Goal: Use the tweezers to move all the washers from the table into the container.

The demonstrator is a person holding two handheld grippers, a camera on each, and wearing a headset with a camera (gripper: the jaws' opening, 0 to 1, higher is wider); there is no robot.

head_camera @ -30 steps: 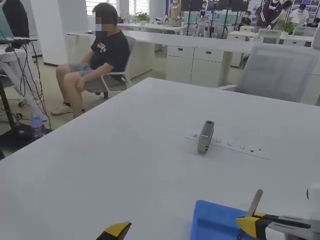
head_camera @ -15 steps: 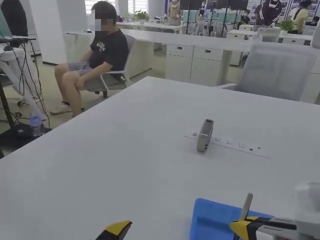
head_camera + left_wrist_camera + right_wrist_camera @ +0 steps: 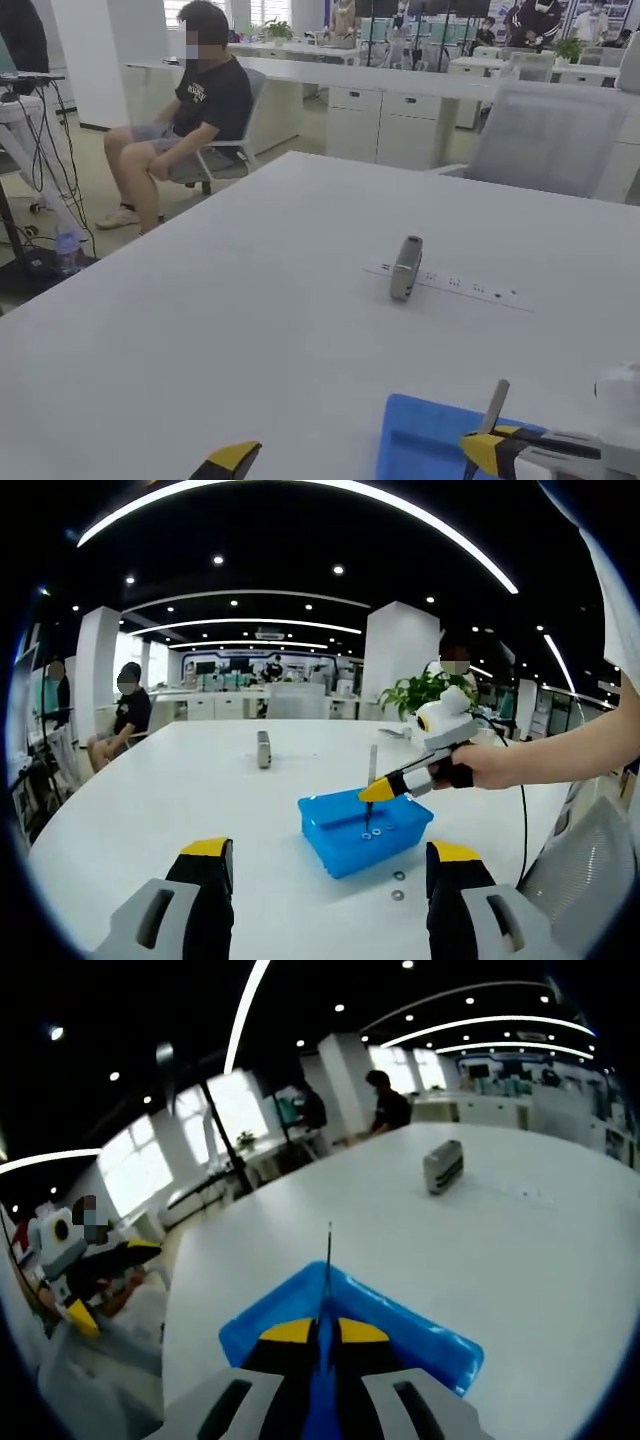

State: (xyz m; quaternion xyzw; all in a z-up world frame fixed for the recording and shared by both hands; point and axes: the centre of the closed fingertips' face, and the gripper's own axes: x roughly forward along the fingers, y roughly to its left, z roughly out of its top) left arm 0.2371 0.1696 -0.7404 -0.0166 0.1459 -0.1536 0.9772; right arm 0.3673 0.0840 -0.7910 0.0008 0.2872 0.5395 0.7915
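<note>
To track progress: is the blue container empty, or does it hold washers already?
Not empty: at least two washers lie inside the blue container, under the tweezers.

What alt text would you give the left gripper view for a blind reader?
The right tongs, held in a hand, point tweezers down into a blue container holding a few washers. Two more washers lie on the white table beside it.

No text is legible; the T-shirt print is too blurred.

At 5 o'clock the right claw grips tweezers over the blue container; the left claw shows at 7 o'clock.
</note>
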